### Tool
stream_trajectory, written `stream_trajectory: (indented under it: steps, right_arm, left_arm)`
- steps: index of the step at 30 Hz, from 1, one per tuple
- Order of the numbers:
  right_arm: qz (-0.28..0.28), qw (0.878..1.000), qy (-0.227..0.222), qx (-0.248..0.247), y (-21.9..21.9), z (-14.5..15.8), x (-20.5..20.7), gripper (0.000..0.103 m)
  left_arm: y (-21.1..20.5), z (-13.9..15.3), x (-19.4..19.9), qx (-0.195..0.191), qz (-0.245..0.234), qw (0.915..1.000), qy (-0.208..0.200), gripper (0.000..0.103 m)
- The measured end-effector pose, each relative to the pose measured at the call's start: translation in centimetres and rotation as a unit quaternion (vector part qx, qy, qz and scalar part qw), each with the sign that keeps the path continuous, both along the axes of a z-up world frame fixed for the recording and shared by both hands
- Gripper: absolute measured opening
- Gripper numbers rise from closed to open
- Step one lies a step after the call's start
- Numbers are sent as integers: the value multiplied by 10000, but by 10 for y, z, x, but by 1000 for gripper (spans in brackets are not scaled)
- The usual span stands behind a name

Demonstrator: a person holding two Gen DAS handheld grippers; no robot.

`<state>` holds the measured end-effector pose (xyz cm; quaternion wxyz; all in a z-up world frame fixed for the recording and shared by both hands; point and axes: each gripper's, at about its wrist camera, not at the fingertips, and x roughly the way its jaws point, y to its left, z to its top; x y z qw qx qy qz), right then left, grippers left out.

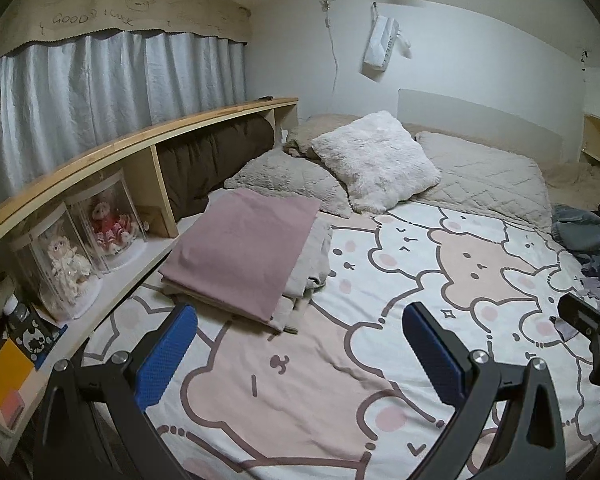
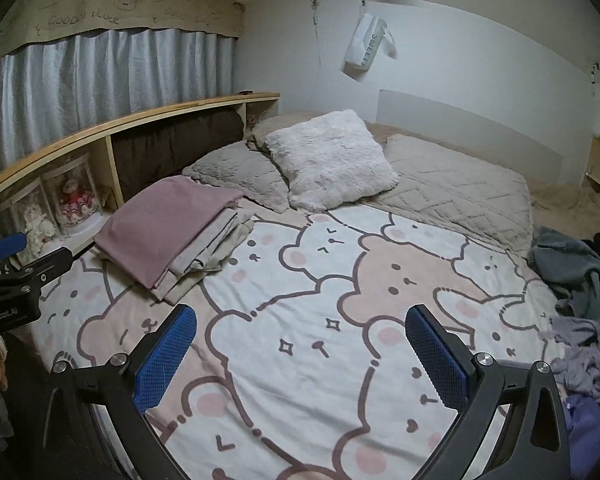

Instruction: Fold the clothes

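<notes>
A stack of folded clothes [image 1: 244, 252] with a mauve piece on top lies on the bear-print bedspread [image 1: 340, 380] near the shelf; the right wrist view shows the same folded stack [image 2: 168, 232] at left. Unfolded clothes [image 2: 580, 320], grey-blue and lilac, are heaped at the bed's right edge, also visible as a loose heap [image 1: 588, 240] in the left wrist view. My left gripper [image 1: 300, 336] hovers open over the spread, nothing between its blue pads. My right gripper [image 2: 300, 340] is wide open over the bare spread, empty. The left gripper's finger [image 2: 8, 246] shows at the far left.
A wooden shelf [image 1: 148, 132] with doll cases [image 1: 100, 224] runs along the bed's left side under grey curtains. A fluffy white cushion [image 1: 376, 160] and beige pillows [image 1: 480, 176] lie at the head. A white bag [image 1: 382, 42] hangs on the wall.
</notes>
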<state>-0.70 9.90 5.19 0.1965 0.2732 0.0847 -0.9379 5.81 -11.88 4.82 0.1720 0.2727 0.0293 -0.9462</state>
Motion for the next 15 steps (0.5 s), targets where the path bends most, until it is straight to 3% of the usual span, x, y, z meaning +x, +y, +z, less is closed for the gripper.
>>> stream_trajectory:
  steps: [15]
  right_arm:
    - [38,9999,81,83,8,0,12,103]
  left_arm:
    - [10,-2,11,-52,23,10000,-14,103]
